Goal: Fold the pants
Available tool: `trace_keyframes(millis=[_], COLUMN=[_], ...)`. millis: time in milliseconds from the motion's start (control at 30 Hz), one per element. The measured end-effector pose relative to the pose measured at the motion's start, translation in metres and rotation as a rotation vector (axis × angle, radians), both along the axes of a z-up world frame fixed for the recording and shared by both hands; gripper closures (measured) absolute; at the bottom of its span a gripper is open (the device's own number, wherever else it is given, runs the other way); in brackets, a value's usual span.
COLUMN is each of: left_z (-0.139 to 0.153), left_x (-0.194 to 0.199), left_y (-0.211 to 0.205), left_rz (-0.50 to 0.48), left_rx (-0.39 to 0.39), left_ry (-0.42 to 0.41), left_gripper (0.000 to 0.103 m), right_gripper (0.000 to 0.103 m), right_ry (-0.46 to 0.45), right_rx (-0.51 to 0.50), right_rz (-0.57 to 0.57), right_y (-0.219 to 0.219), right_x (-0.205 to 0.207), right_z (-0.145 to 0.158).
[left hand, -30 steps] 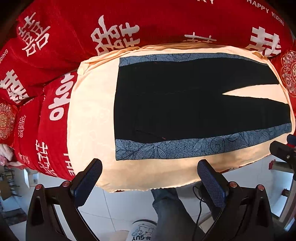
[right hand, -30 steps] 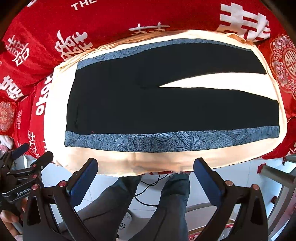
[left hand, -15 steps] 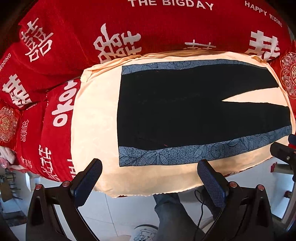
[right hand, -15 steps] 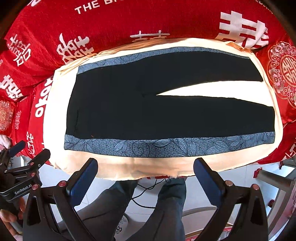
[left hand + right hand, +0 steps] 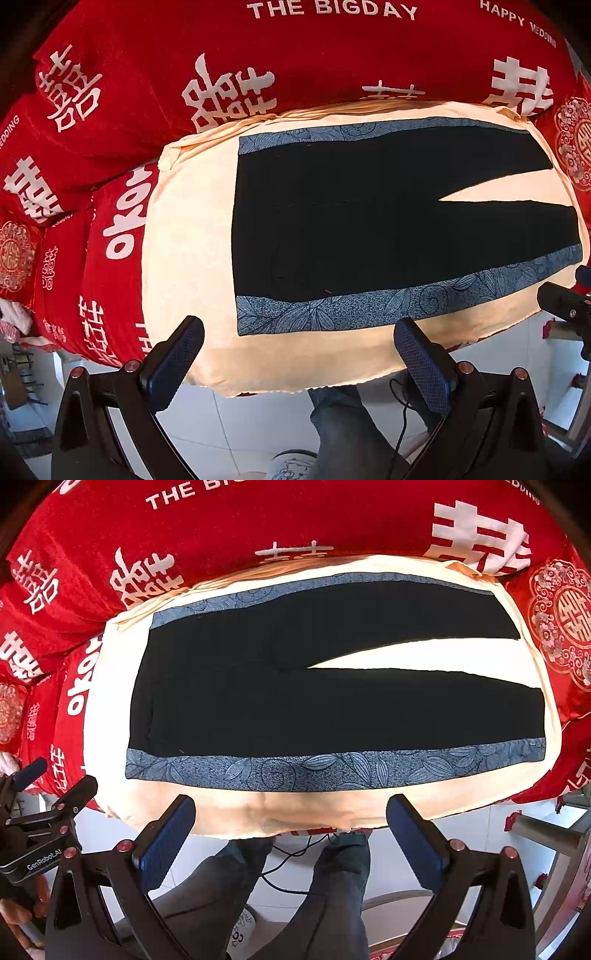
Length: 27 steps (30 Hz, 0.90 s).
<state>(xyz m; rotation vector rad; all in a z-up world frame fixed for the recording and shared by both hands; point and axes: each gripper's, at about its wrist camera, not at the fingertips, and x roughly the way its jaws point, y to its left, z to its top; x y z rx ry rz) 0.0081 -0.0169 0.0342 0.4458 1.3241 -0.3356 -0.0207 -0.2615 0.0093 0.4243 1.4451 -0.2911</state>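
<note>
**Pants flat and unfolded, both grippers short of the near edge**

We see the pants [image 5: 332,709] spread flat on a cream cloth [image 5: 236,812], black with a blue leaf-print stripe [image 5: 332,771] down each outer side. Long axis runs left–right across both views: waistband on our left, leg cuffs on our right, legs split by a narrow wedge of cream. Nothing folded yet, as we judge it.

Left gripper [image 5: 299,354] has its jaws spread wide and holds nothing; it hangs off the near edge of the cloth, ahead of the waistband end of the near stripe [image 5: 332,314]. Right gripper [image 5: 291,830] is likewise spread wide and empty, facing the middle of the near stripe, with the cuffs further to its right. Neither touches fabric. So left is nearer the waist, right nearer the cuffs; the garment lies straight ahead of both, just past the cloth edge.

We judge the next move needs a grab along the near stripe to carry it over onto the far leg.

The cloth sits on a red wedding-print blanket [image 5: 295,74] with white characters. Below: white tiled floor [image 5: 258,424], the person's legs [image 5: 332,886], a black cable [image 5: 291,853].
</note>
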Motion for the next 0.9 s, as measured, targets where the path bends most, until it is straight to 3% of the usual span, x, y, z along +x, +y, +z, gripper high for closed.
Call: trace_keyframes(millis=[900], left_z=[0.007], left_x=[0.004], left_y=[-0.010], left_rz=[0.000], left_rx=[0.002], left_ry=[-0.040], left_gripper=[0.000], right_gripper=[0.000], right_ry=[0.003], right_rx=[-0.002], right_rz=[-0.008], right_y=[-0.008], right_x=[0.004], right_z=[0.002])
